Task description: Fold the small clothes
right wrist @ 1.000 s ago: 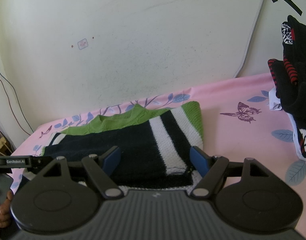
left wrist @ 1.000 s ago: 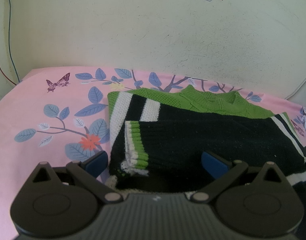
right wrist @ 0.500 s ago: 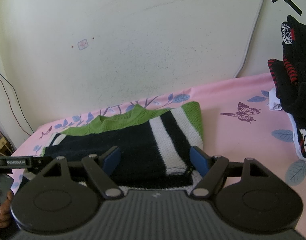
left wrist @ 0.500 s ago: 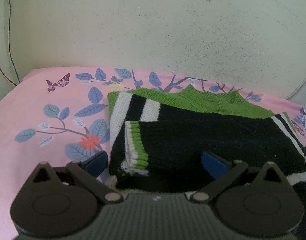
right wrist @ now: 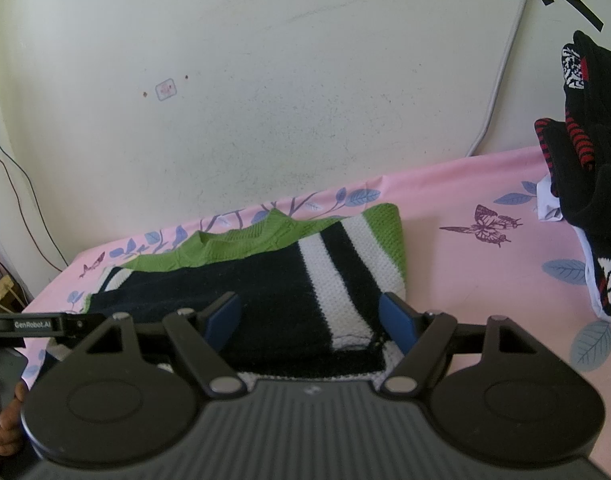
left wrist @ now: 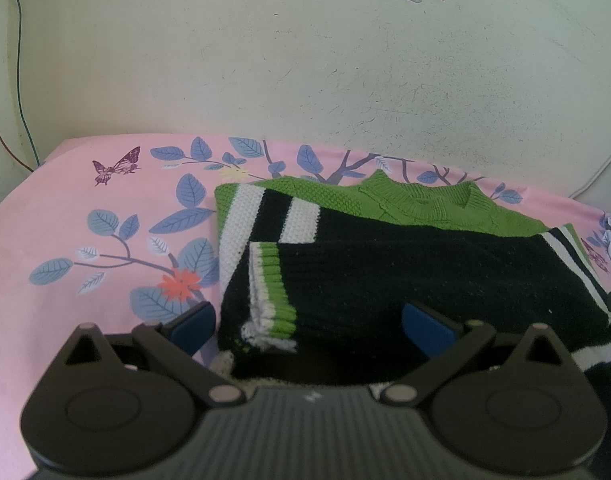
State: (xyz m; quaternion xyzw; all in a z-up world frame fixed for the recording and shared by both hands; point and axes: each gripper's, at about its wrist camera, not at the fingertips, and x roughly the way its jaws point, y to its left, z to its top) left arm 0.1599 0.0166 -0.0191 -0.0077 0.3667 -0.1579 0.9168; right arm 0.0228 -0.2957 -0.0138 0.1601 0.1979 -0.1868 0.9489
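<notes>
Straddling sweater (left wrist: 405, 280) hem at near edge of pink sheet (left wrist: 85, 240), we had L gripper (left wrist: 309, 320) and R gripper (right wrist: 311, 318) both wide open, nothing pinched. Risk we judged: folded sleeve cuff (left wrist: 271, 292) slides off if lift is uneven; thick knit may slip pads.

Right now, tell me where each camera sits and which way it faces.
Left wrist: on the left gripper, looking down across the sweater toward the wall; its own open gripper shows.
Right wrist: on the right gripper, facing the same wall, clothes pile at right; its open gripper and a hand show.
Shared: sweater, pink sheet, wall.
</notes>
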